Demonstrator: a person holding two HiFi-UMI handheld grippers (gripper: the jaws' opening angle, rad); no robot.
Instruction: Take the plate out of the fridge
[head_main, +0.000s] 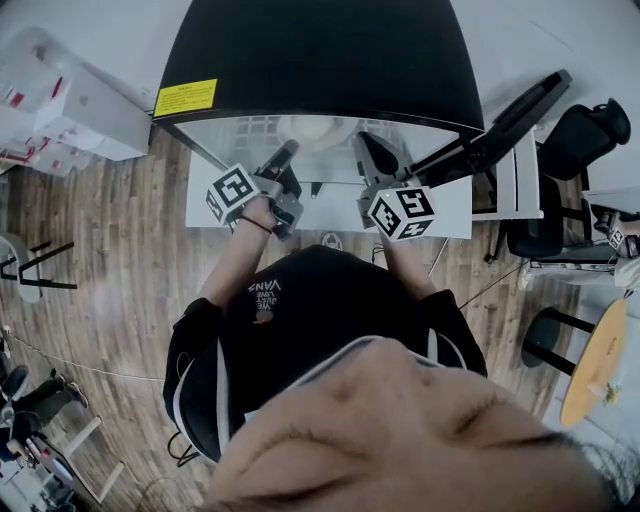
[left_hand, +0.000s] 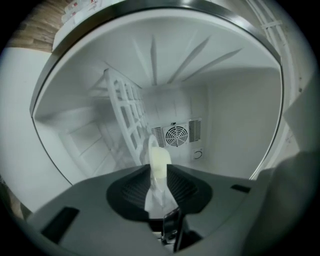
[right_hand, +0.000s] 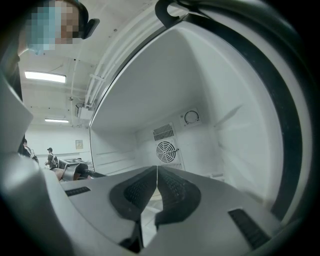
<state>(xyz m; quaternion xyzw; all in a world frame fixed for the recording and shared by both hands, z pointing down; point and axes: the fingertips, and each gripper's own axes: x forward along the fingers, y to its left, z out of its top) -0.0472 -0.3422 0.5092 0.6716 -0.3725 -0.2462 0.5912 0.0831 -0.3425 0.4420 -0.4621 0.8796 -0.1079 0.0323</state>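
The fridge (head_main: 310, 60), black on top, stands open with both grippers reaching into its white inside. A pale cream plate (left_hand: 159, 159) shows edge-on between the ribbed pads of my left gripper (left_hand: 159, 169), which is shut on its rim. In the head view the plate (head_main: 322, 130) is a pale round shape on the shelf ahead of the left gripper (head_main: 287, 158). My right gripper (head_main: 365, 150) is beside it to the right. In the right gripper view its jaws (right_hand: 157, 170) are shut with nothing between them.
A white wire rack (left_hand: 125, 115) and a round fan vent (left_hand: 176, 135) line the fridge's back wall. The open door (head_main: 500, 120) juts out at the right. An office chair (head_main: 580, 140) and a round wooden table (head_main: 600, 360) stand right of me; white boxes (head_main: 60, 110) at the left.
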